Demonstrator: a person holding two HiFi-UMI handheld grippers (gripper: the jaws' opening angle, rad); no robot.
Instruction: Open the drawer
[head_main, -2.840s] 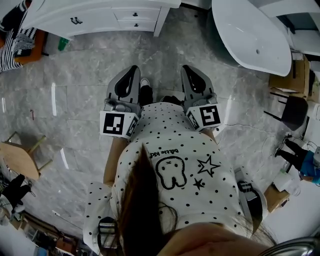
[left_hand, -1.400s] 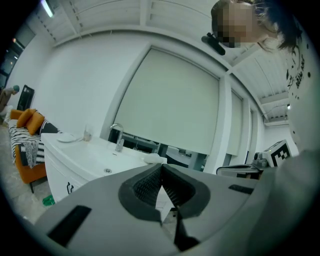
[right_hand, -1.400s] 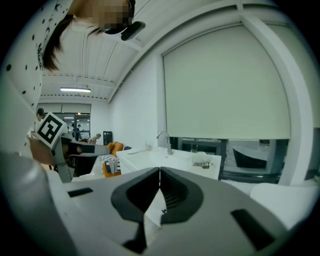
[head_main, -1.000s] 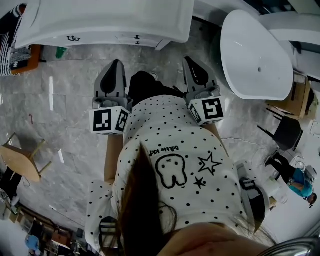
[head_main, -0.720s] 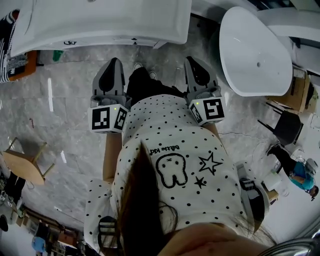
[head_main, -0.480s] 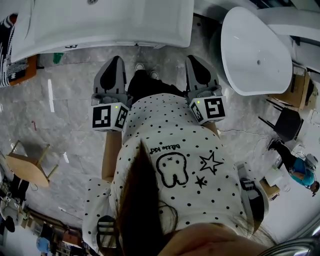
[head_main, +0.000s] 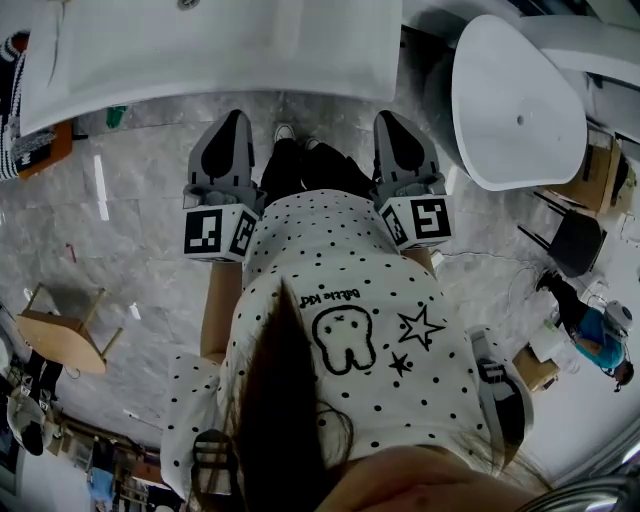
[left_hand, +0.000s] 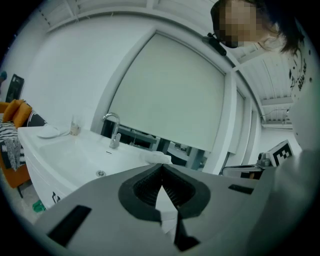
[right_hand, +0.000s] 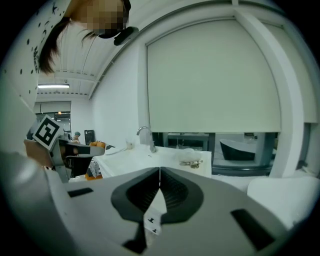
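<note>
Opening has not begun. The person stands facing the white vanity, whose worktop (head_main: 250, 80) fills the top of the head view and hides the cabinet front beneath it. The left gripper (head_main: 228, 122) and right gripper (head_main: 392, 124) are held out before the chest, each closed tip to tip with nothing between the jaws, and short of the vanity. In the right gripper view two small dark knobs (right_hand: 150, 220) sit one above the other on the white front, probably the drawer pulls. No drawer looks pulled out. What remains is reaching a knob, gripping it and pulling
</note>
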